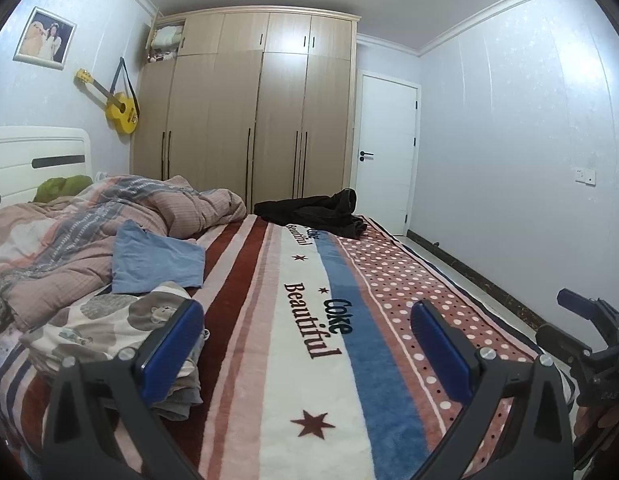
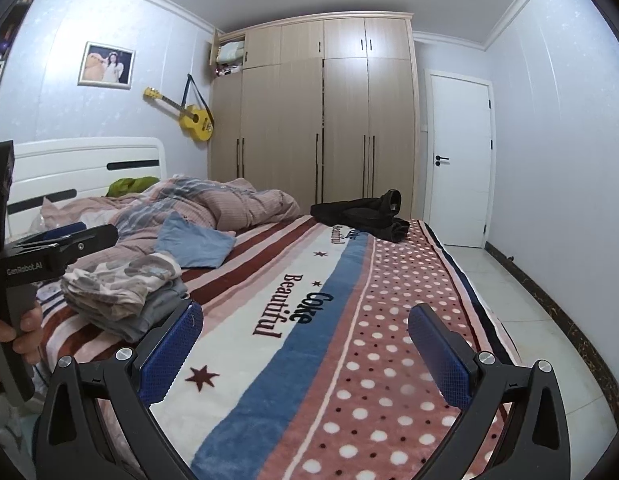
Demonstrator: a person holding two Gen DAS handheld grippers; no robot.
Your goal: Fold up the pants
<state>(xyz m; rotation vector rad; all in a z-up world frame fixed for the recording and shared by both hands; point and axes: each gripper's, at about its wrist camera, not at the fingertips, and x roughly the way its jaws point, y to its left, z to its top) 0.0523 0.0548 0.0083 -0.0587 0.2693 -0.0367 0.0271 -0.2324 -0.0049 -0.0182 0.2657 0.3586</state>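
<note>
Both claws stand released and empty above the near end of the bed: the left claw point(image 1: 307, 344) with its blue pads point(image 1: 171, 354) spread wide over the striped blanket point(image 1: 309, 380), the right claw point(image 2: 305, 348) likewise spread over the polka-dot band. The dark pants point(image 1: 317, 210) lie crumpled at the far end of the blanket, well apart from both claws, near the wardrobe point(image 1: 245, 108). The step in hand appears to be the approach and first grasp. Advance both claws together toward the pile, keeping clear of the folded stack of clothes point(image 2: 121, 292) and the blue garment point(image 1: 157, 258) on the left. Locate the waistband before closing; from here it cannot be identified. Grip one corner with each claw, taking a single layer, then drag the pants onto the bare middle of the blanket to flatten them.
</note>
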